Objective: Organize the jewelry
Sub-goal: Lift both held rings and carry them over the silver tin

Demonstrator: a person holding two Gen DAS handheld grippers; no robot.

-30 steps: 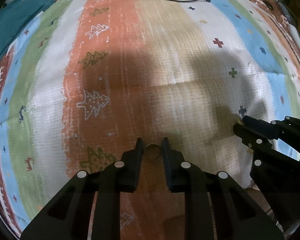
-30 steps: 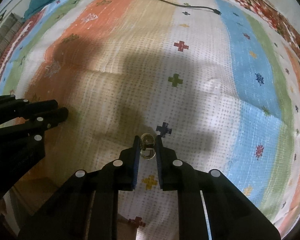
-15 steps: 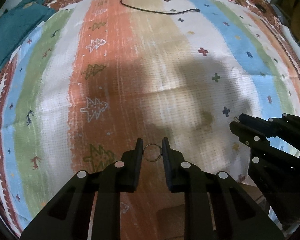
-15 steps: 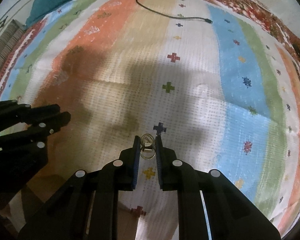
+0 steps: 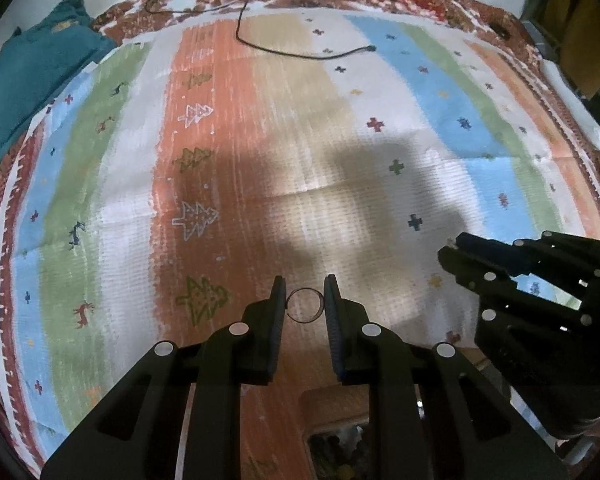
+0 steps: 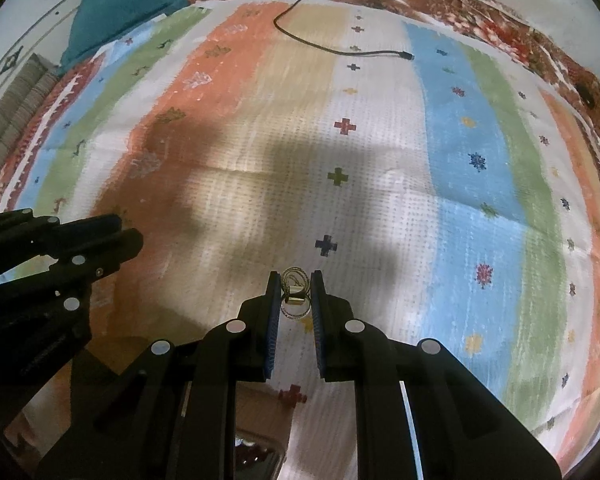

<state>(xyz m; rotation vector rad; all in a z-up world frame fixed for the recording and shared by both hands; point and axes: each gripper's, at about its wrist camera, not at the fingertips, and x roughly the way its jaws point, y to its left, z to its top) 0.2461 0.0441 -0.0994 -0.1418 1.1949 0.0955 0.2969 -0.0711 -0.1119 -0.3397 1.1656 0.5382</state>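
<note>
Dim, warm indoor light; broad soft shadows darken the striped rug (image 5: pixel 260 128) ahead of each tool, while fisheye distortion bends and blurs its edges.

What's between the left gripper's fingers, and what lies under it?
The left gripper holds a thin ring. Through it shows the striped rug. The ring's contact points are covered by the fingers.
</note>
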